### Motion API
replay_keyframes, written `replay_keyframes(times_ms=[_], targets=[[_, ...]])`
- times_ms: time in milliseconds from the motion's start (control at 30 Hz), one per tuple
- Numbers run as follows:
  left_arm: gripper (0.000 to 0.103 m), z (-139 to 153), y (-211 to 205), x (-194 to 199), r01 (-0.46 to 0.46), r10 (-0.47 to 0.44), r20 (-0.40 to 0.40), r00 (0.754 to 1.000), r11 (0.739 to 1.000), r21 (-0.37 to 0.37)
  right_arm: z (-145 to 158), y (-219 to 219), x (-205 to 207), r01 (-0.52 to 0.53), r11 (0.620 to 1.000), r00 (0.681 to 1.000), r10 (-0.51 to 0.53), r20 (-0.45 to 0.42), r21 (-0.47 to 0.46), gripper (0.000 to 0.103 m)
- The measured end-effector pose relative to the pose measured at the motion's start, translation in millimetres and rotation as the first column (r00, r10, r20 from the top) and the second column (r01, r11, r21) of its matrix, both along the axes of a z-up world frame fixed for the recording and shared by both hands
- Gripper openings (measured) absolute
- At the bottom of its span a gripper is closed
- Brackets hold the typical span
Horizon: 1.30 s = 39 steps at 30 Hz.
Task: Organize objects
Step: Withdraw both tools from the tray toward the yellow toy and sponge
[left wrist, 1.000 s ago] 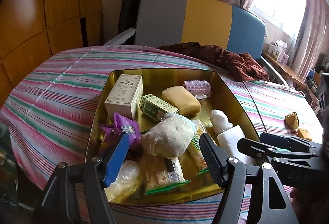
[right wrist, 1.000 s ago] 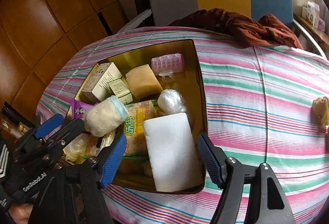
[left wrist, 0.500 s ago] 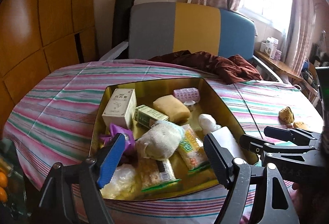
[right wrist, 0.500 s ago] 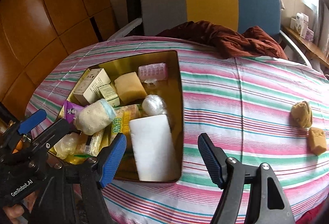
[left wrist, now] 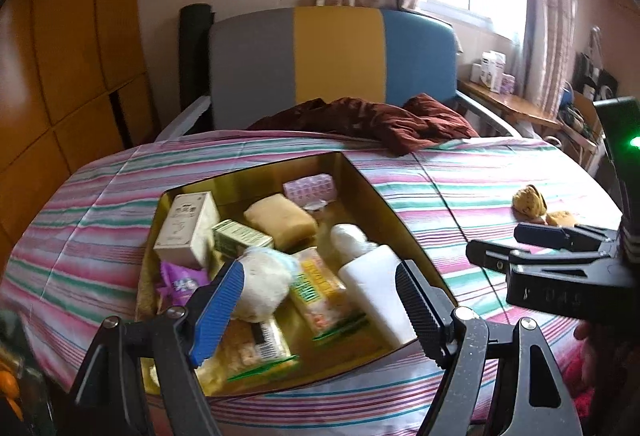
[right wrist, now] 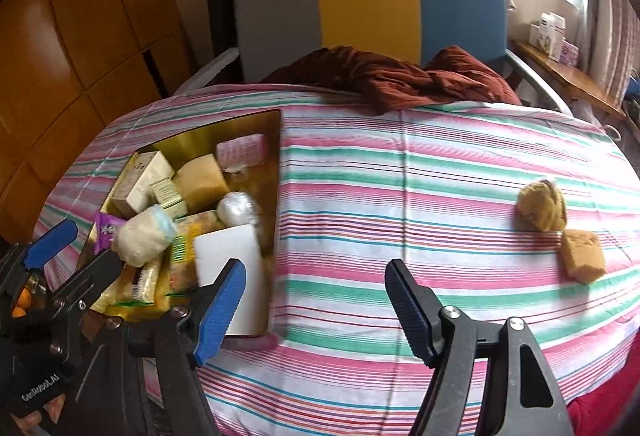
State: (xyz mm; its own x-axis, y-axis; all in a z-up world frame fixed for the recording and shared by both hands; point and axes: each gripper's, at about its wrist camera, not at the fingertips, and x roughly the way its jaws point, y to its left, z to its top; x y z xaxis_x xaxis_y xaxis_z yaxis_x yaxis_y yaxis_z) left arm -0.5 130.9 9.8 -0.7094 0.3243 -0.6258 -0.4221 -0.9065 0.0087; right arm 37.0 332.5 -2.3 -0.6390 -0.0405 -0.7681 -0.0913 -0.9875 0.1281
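Right gripper (right wrist: 316, 296) swung toward sponges (right wrist: 582, 255).

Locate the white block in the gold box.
The white block lies in the gold box's near right corner, beside the plastic-wrapped ball, just beyond the right gripper's left finger.

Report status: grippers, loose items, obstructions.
Both hand-held grippers, left and right, open, empty. Two sponges outside gold box. Nothing between.
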Motion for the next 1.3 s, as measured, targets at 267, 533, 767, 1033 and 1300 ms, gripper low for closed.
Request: replay_keyframes(times_ms=[267,533,767,1033,1300], targets=[[0.079,0,31,7,0.088,-0.088,-0.004,0.996,0.995,-0.035,6,39,7,0.085,0.996,0.996,-0.085,0.008,0.005,0.073],[0.081,1,63,14,0.176,-0.176,-0.012,0.984,0.983,-0.056,9,95,17,0.205,0.978,0.978,-0.204,0.035,-0.028,0.073],[0.081,-1,90,18,0.247,-0.249,-0.006,0.969,0.966,-0.075,6,143,29,0.307,0.949,0.950,-0.302,0.079,-0.065,0.073],[0.081,-6,116,21,0.304,-0.304,0.008,0.953,0.949,-0.090,-1,194,37,0.396,0.913,0.914,-0.382,0.136,-0.097,0.073],[0.081,-11,136,19,0.337,-0.337,0.024,0.941,0.936,-0.100,-13,233,36,0.452,0.887,0.882,-0.430,0.193,-0.091,0.073]])
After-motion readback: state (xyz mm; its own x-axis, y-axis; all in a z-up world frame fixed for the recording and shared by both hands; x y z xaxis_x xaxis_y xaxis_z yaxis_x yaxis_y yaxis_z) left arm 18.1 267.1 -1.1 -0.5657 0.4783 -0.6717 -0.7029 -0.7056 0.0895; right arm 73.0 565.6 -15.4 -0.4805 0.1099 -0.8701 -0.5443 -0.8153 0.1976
